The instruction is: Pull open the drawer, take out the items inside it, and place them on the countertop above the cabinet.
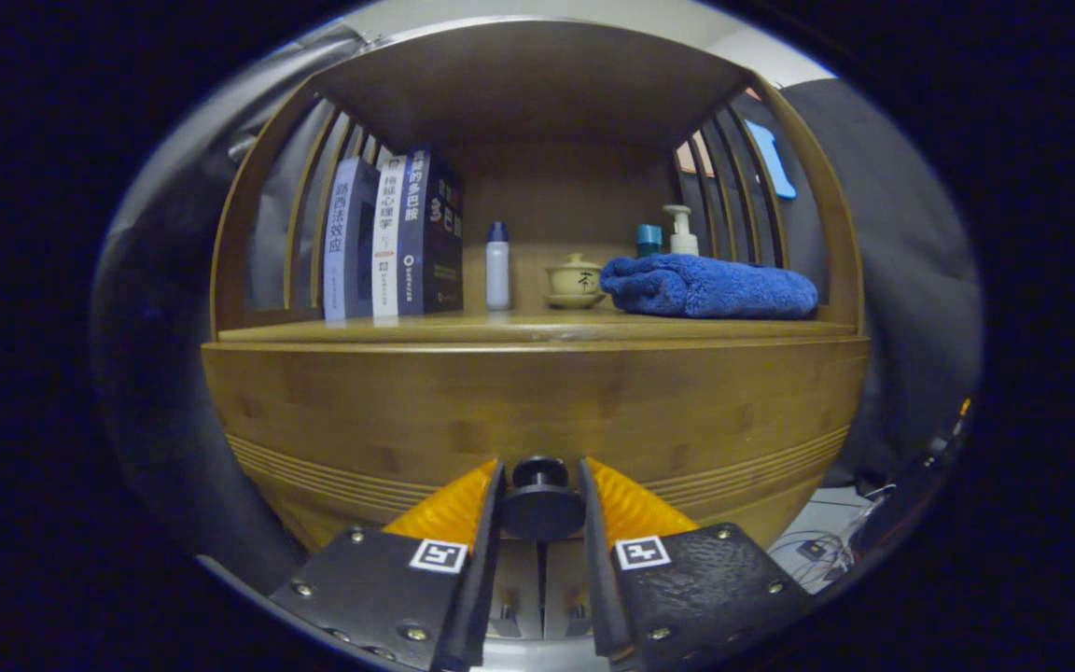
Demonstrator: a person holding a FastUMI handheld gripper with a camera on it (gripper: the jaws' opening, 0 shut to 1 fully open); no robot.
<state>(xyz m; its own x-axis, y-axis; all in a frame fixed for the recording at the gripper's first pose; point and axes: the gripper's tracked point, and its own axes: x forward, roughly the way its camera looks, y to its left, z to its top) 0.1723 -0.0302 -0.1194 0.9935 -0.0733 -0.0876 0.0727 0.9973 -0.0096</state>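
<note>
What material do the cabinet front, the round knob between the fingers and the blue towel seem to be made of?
Cabinet front: probably bamboo or wood, with a strip-like grain and a soft sheen.
Knob: dark and smooth, perhaps metal or plastic; it sits between the gripper fingers, contact unclear.
Towel: fluffy, looped terry-like cloth.

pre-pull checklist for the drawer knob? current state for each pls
1. Drawer knob sits between the fingers of the gripper: ok.
2. Both fingers pressing on the knob: cannot tell; they flank it closely, contact unclear.
3. Gripper centred on the knob, not off to one side: ok.
4. Drawer front shut, flush with the cabinet, nothing in front of it: ok.
5. Room on the countertop for the items: ok along the front edge; books, a small bottle, a tea cup and a blue towel stand further back.
6. Drawer contents: cannot tell, drawer closed.
</note>
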